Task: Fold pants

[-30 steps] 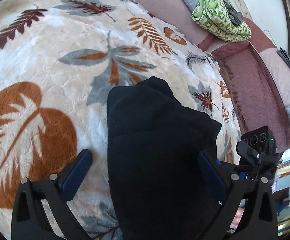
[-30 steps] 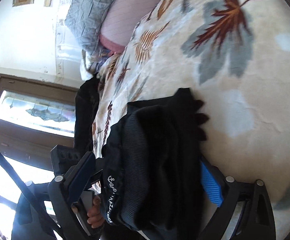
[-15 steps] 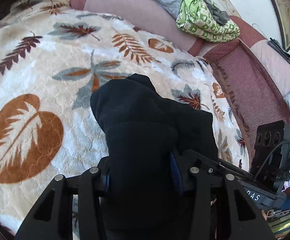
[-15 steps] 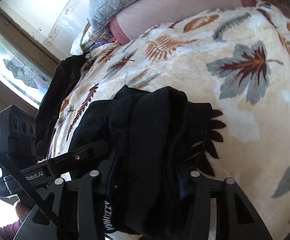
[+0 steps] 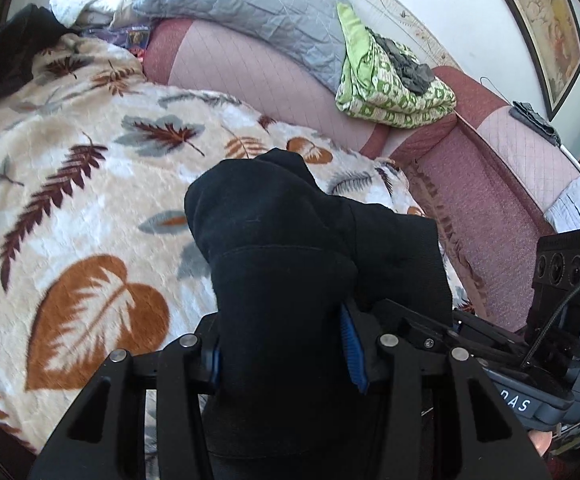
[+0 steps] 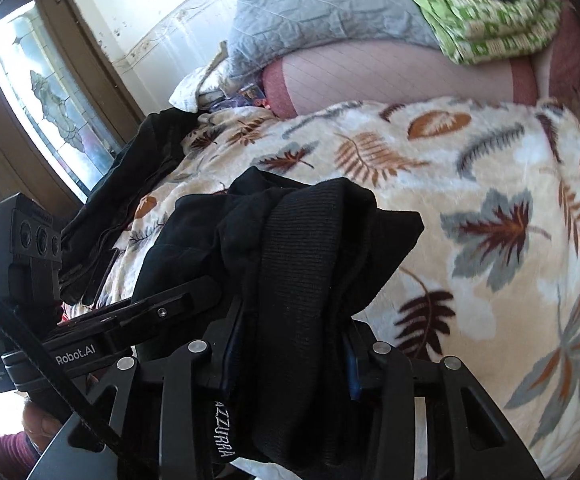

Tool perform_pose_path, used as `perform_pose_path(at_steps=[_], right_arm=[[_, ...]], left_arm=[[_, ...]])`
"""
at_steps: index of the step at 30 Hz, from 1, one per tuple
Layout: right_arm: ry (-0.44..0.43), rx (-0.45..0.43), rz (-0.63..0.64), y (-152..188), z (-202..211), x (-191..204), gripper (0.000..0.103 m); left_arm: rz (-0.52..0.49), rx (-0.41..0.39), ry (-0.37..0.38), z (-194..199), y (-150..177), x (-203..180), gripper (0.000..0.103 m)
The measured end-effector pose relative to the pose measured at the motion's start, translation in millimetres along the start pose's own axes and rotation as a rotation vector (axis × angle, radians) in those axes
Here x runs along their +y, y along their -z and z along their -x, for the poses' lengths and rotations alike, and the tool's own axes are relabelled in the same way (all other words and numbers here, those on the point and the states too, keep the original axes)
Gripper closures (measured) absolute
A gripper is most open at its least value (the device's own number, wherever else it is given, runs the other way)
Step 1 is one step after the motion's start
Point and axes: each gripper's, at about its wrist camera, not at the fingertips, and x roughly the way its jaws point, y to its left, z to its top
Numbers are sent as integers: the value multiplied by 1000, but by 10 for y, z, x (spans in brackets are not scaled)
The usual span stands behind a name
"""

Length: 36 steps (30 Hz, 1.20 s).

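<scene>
The black pants point(image 5: 290, 248) are bunched into a thick folded bundle that hangs over a cream leaf-print blanket point(image 5: 70, 200). My left gripper point(image 5: 282, 344) is shut on one end, and its blue pads point(image 5: 352, 354) press into the cloth. In the right wrist view, my right gripper point(image 6: 290, 352) holds the ribbed waistband end of the pants point(image 6: 310, 248). Its jaws are still closing, with the fabric squeezed between the pads. The blanket point(image 6: 490, 184) lies below. The two grippers sit close together, side by side.
A pink sofa back point(image 5: 270, 80) runs behind the blanket, with a grey quilt point(image 5: 250, 12) and a folded green patterned cloth point(image 5: 390, 84) on top. Another dark garment point(image 6: 130, 184) lies at the blanket's left edge by a window point(image 6: 42, 92). A hand point(image 6: 38, 420) shows at lower left.
Both grippers went from wide open around the pants to closed on them. They have lifted the bundle up off the blanket, and the right one has rolled.
</scene>
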Motion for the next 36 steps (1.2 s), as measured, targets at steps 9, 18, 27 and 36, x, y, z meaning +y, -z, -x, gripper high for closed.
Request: perform_pose_path(at_steps=[9, 18, 27, 36], right_arm=[[4, -65, 79, -416, -130, 210, 60], [2, -101, 2, -936, -634, -201, 60], [20, -85, -64, -1251, -1356, -540, 60], [61, -67, -91, -1431, -1866, -795, 61]], left_arm=[[-46, -69, -88, -31, -492, 3, 58], [-62, -65, -117, -638, -974, 138, 58], [-10, -13, -125, -1359, -1292, 555, 58], [22, 23, -125, -1835, -1461, 797, 58]])
